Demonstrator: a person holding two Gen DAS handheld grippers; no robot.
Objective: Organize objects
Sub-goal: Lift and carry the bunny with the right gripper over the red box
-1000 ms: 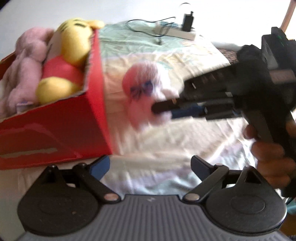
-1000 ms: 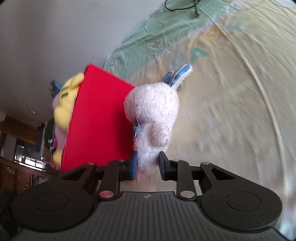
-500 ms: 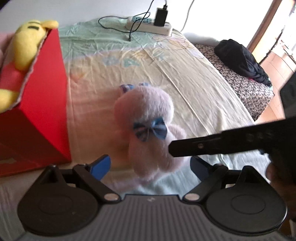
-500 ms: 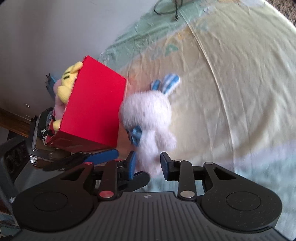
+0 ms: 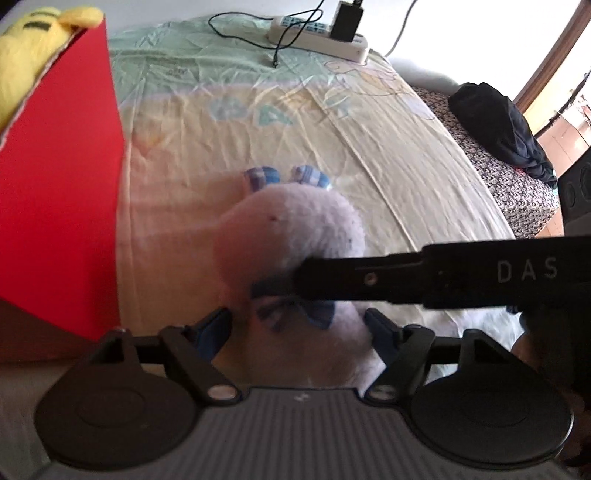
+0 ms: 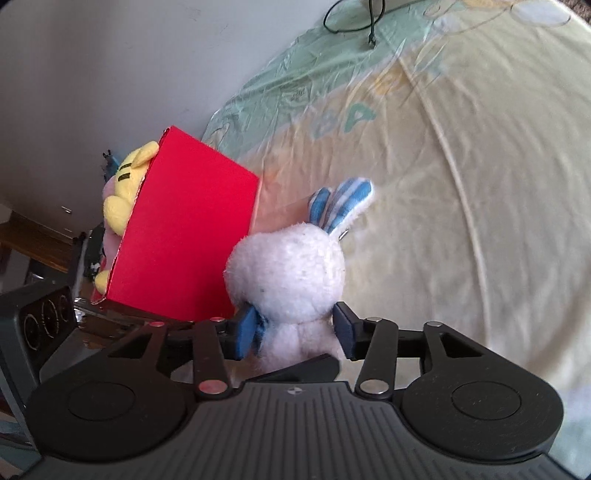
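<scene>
White fluffy plush bunny w/ blue striped ears (image 6: 291, 266) sits on the bed sheet (image 6: 461, 184), red cardboard box (image 6: 188, 236) at its 9 o'clock. Right tool (image 6: 293, 330) spread wide around its neck; left tool (image 5: 299, 328) wide, flanking its body.

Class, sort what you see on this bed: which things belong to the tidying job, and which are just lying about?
Job:
pink bunny
red box
yellow plush
left tongs
right tongs

Lying about:
power strip
black cable
dark clothing
</scene>
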